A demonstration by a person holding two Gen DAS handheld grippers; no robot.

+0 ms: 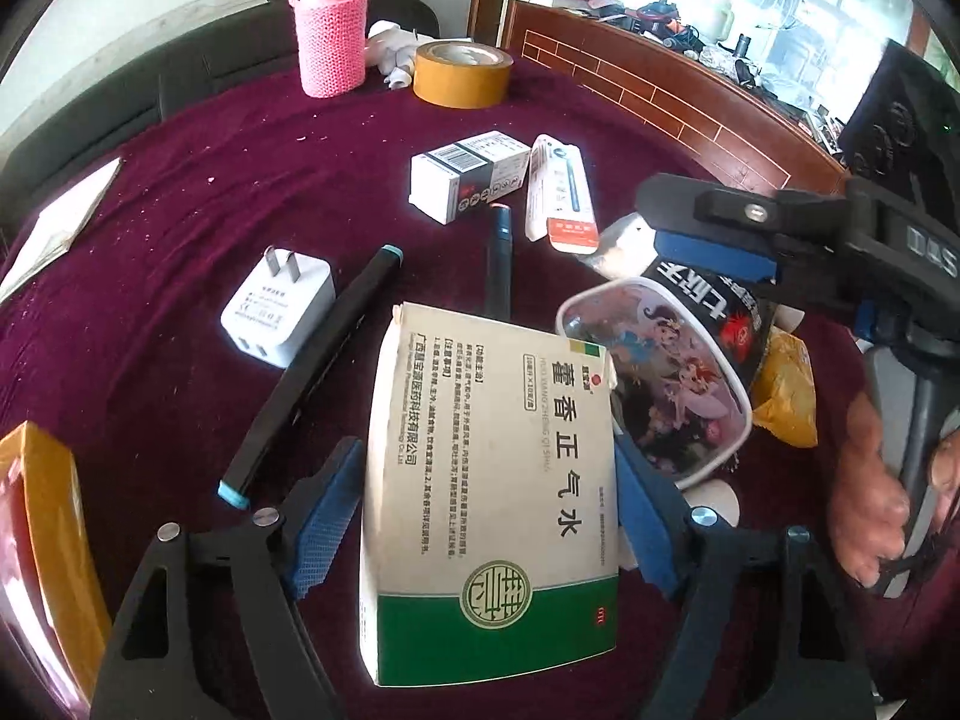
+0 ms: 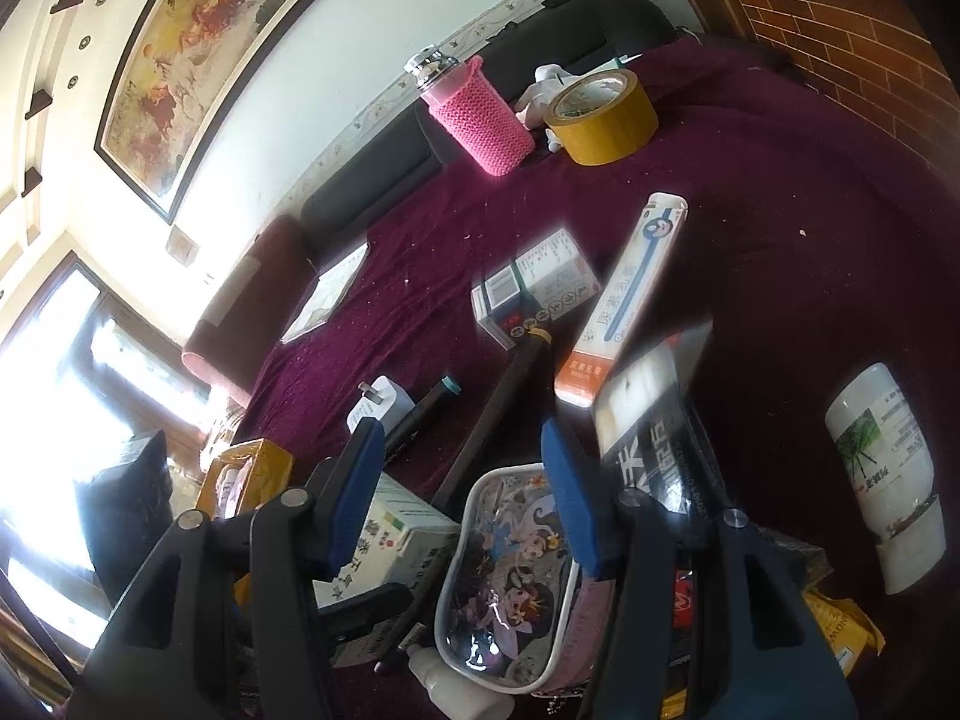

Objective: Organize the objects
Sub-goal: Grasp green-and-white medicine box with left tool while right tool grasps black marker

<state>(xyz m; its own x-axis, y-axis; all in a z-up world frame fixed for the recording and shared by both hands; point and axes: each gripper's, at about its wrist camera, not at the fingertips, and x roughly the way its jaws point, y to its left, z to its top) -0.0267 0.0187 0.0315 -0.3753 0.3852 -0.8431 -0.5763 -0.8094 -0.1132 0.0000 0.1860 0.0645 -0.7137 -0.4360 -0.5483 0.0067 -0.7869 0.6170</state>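
On tablecloth [image 1: 180, 192]: two pens [image 1: 312, 372], three boxes [image 1: 489, 480].

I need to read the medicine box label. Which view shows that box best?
The left wrist view: the medicine box fills the centre between the left tool's fingers, printed face up and sharp. The right wrist view shows only a corner of it, low and partly hidden behind the right tool's left finger.

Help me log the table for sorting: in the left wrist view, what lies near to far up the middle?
Green-and-white medicine box → dark pen → white barcode box → roll of tan tape.
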